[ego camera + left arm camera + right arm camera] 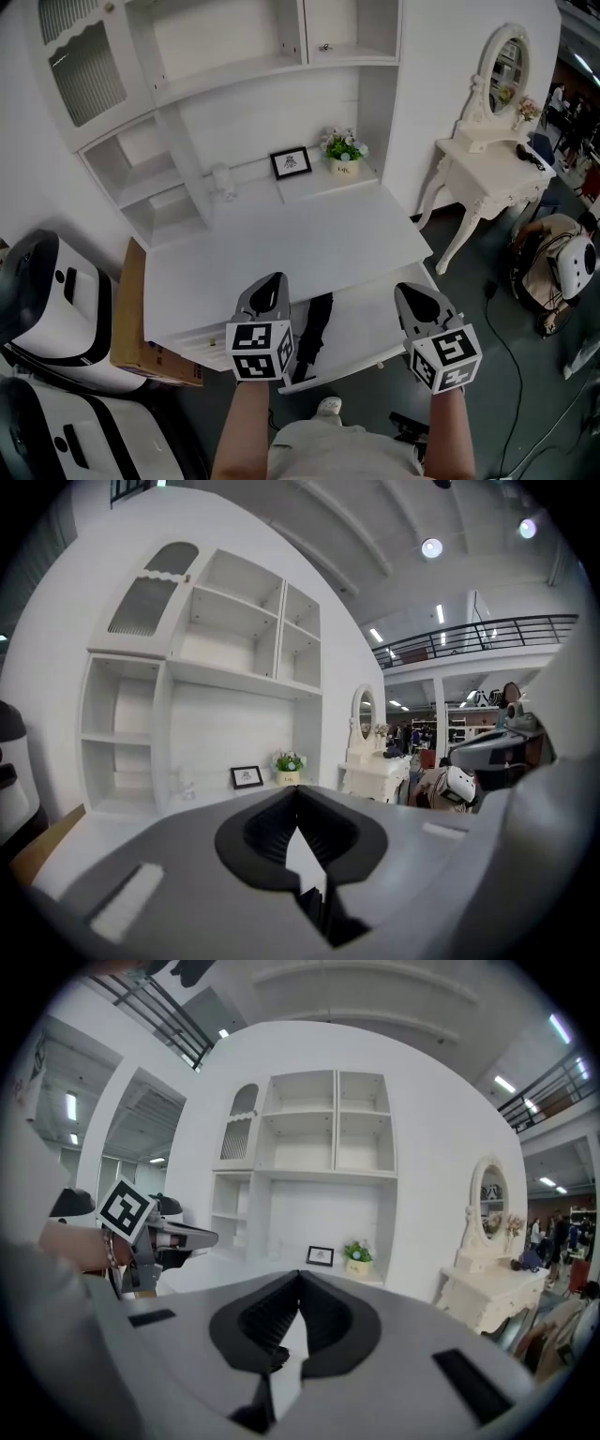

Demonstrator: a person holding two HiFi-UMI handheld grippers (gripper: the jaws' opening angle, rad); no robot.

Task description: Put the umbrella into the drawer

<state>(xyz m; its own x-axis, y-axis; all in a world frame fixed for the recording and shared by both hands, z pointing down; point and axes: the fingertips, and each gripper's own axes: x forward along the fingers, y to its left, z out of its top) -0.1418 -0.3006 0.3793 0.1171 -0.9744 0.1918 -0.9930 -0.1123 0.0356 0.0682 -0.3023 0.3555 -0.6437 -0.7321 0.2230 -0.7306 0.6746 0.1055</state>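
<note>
Trouble from here, as I judge it, lies with the drawer [367, 323] rather than with any grip. It stands pulled out from under the desk [300, 239], and the umbrella [316, 328] lies inside it on the left part of its floor. The umbrella's near end reaches right up to the drawer's front lip at 6 o'clock. If that end rides over the lip, pushing the drawer shut could pinch or jam it. A shove from one side only could also skew the drawer on its runners.

In the head view the umbrella's long axis runs front to back, from roughly 12 to 1 o'clock at the far end down to 6 to 7 o'clock at the near end. Which end carries the handle I cannot tell, as it shows only as a slim black shape.

Both tools are clear of it. The left gripper [273, 281] hangs at the umbrella's 9 o'clock with its jaws pressed together on nothing. The right gripper [413, 291] hangs well apart at 3 o'clock, its jaws likewise closed and empty.
</note>
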